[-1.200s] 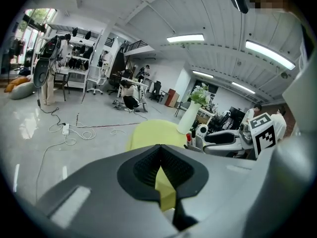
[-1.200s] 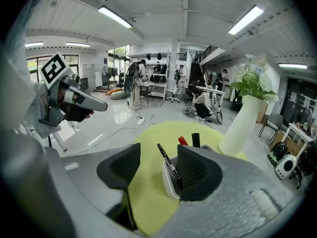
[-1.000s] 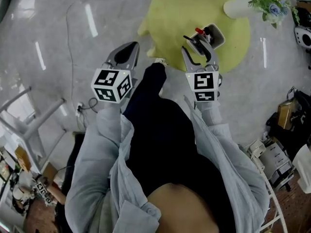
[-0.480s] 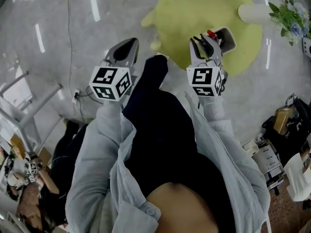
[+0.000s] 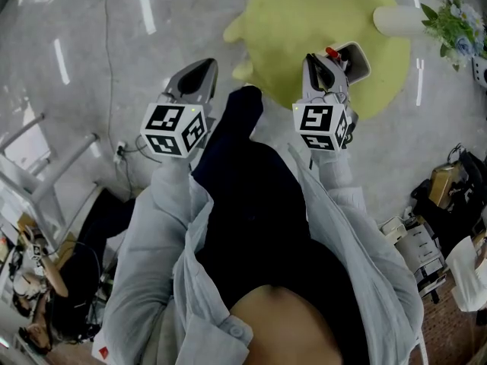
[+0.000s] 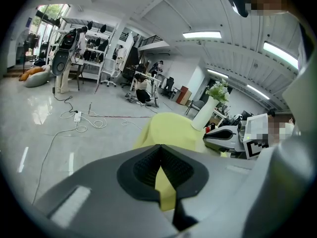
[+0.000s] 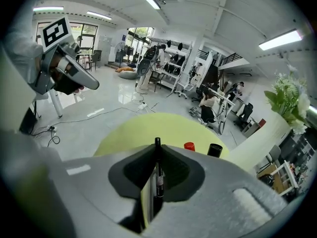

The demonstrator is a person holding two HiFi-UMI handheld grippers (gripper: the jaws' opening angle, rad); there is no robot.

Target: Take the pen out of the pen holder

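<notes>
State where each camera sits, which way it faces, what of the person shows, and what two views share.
Head view: on the person's head, looking steeply down at the yellow table; shows sleeves, left gripper and right gripper.
Left gripper view: on the left gripper, looking along its touching fingers over the table; shows the right gripper.
Right gripper view: on the right gripper, facing the table; its fingers have just been closing, a pen between them; shows the left gripper.
Shared: both gripper views show the yellow table and white vase.

The pen holder (image 5: 356, 59) is set on the table (image 5: 304, 14), toward its right edge; a vase (image 5: 396, 21) is placed beyond it, farther right.
</notes>
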